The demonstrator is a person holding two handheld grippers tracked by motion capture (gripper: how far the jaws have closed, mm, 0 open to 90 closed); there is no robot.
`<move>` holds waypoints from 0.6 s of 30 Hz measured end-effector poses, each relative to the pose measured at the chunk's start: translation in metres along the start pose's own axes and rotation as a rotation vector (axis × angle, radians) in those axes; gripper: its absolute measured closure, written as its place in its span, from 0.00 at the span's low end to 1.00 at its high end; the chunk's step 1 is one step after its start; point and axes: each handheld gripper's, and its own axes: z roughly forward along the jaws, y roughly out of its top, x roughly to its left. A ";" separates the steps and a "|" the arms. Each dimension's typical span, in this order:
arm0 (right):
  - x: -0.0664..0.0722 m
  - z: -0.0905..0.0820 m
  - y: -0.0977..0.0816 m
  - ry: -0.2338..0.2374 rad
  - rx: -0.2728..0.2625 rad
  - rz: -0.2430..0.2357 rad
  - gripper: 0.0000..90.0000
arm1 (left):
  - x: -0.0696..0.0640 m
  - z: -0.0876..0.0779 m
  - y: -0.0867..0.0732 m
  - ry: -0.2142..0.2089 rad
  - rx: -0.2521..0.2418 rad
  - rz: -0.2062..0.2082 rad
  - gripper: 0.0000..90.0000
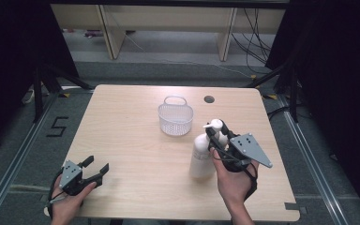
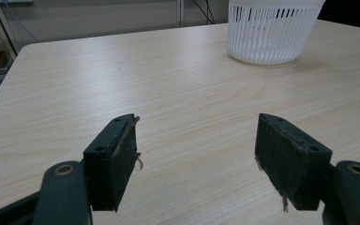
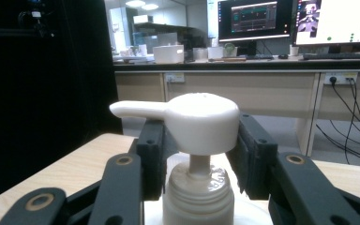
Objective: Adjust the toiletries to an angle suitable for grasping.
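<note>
A white pump bottle stands upright on the wooden table, right of centre. My right gripper reaches it from the near right, and its jaws clamp the pump head on both sides, spout pointing left in the right gripper view. Both pads lie against the head. A white slatted basket with a handle sits past the bottle, near the table's middle. My left gripper rests at the front left corner. Its jaws are open over bare wood, with the basket far ahead.
A round cable hole lies in the tabletop behind the basket. Dark curtains flank the table, and wooden furniture legs and cables stand on the floor beyond it. Bare tabletop stretches between the two grippers.
</note>
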 end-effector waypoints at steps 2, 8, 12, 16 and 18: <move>0.000 0.002 0.003 -0.001 0.001 -0.007 0.67 | 0.000 0.000 0.000 0.002 0.008 0.007 0.33; 0.001 0.010 0.009 -0.006 -0.012 -0.036 0.67 | 0.000 0.000 0.000 0.001 0.007 0.004 0.33; 0.002 0.015 0.010 -0.009 -0.008 -0.008 0.67 | 0.000 0.000 0.000 -0.001 0.003 0.005 0.33; 0.003 0.019 0.011 -0.013 0.003 -0.017 0.67 | 0.000 -0.001 0.000 0.003 0.008 0.007 0.33; 0.002 0.022 0.012 -0.010 -0.007 -0.029 0.67 | 0.000 -0.001 0.000 0.003 0.009 0.008 0.33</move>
